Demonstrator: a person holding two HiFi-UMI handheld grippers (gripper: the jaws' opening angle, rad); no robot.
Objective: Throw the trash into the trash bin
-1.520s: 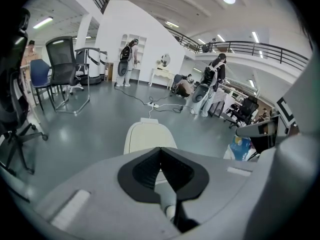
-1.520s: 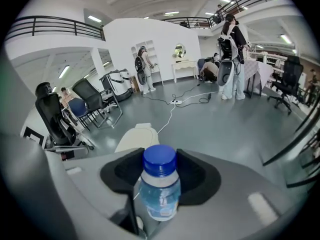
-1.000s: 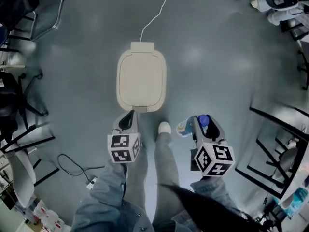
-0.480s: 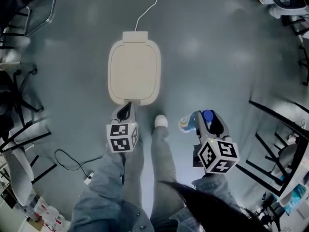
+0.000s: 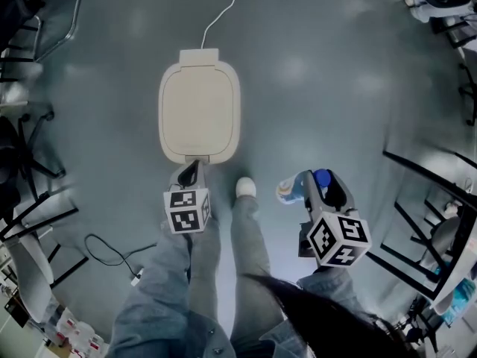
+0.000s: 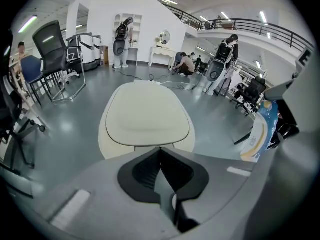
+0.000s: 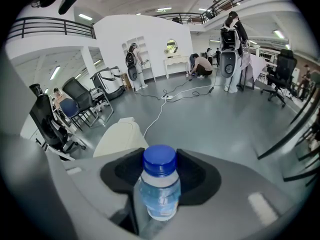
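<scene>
A cream trash bin [image 5: 199, 104] stands on the grey floor with its lid down; it also shows in the left gripper view [image 6: 145, 116] and the right gripper view [image 7: 117, 136]. My left gripper [image 5: 190, 174] hangs at the bin's near rim, its jaws [image 6: 162, 176] shut with nothing between them. My right gripper [image 5: 317, 186] is to the right of the bin and apart from it. It is shut on a clear plastic bottle [image 7: 160, 191] with a blue cap [image 5: 321, 177]; the bottle's label end [image 5: 287, 191] sticks out to the left.
A white cable [image 5: 220, 13] runs from the back of the bin. Office chairs [image 5: 30, 21] stand at the left, a black metal frame [image 5: 432, 200] at the right, and a black cord [image 5: 112, 256] lies near left. My shoe [image 5: 245, 188] is between the grippers. People stand far off.
The left gripper has sunk and its tip now meets the bin's near rim. The right gripper has shifted a little with the bottle still in it. The lid has stayed down.
</scene>
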